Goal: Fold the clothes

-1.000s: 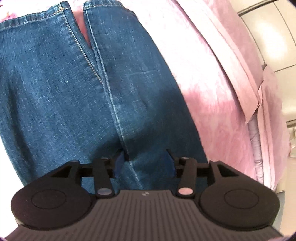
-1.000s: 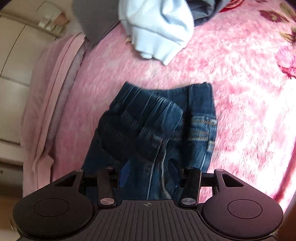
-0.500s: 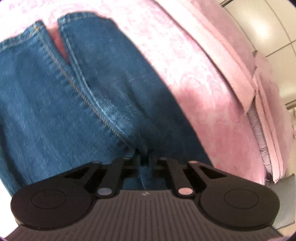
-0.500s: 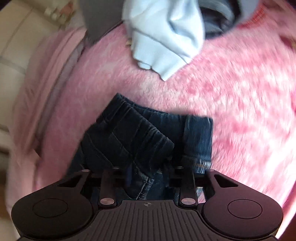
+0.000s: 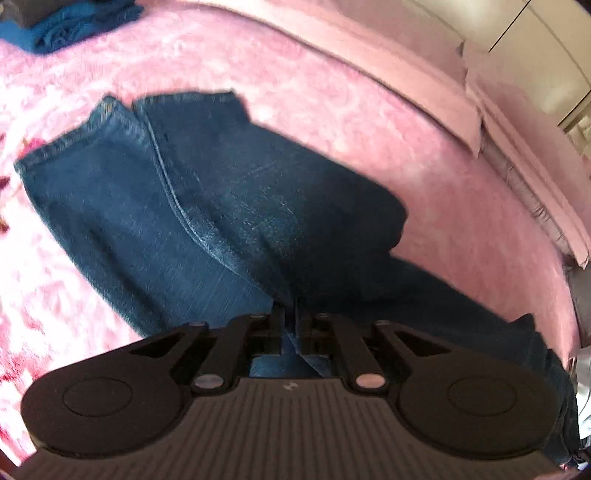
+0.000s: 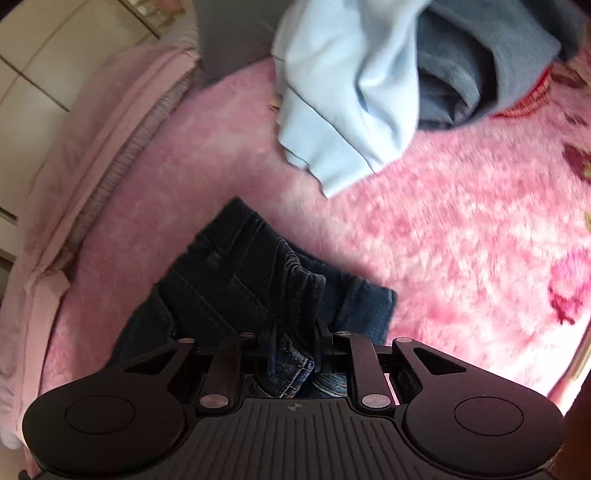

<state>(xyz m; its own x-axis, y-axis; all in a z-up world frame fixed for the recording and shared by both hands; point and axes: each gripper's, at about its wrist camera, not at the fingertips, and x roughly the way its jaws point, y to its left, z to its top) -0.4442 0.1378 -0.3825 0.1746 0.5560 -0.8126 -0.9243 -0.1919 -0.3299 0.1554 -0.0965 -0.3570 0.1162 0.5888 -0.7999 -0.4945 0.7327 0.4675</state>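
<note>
**Both jaws pinched on the jeans, ready to carry the fold**

On my left, the left gripper has its jaws drawn almost together on a ridge of denim along the leg seam of the jeans. I hold there because the seam gives a firm double layer to lift. Beyond the jaws the two legs run out side by side to their hems on the pink bed cover; a folded blue garment lies well beyond them.

On my right, the right gripper has just been closing, and its jaws now grip a bunched fold of the waistband, thick enough to keep them slightly apart. Ahead of the jaws the waist end rests on the cover, and a light blue garment and a grey garment wait farther off.
</note>
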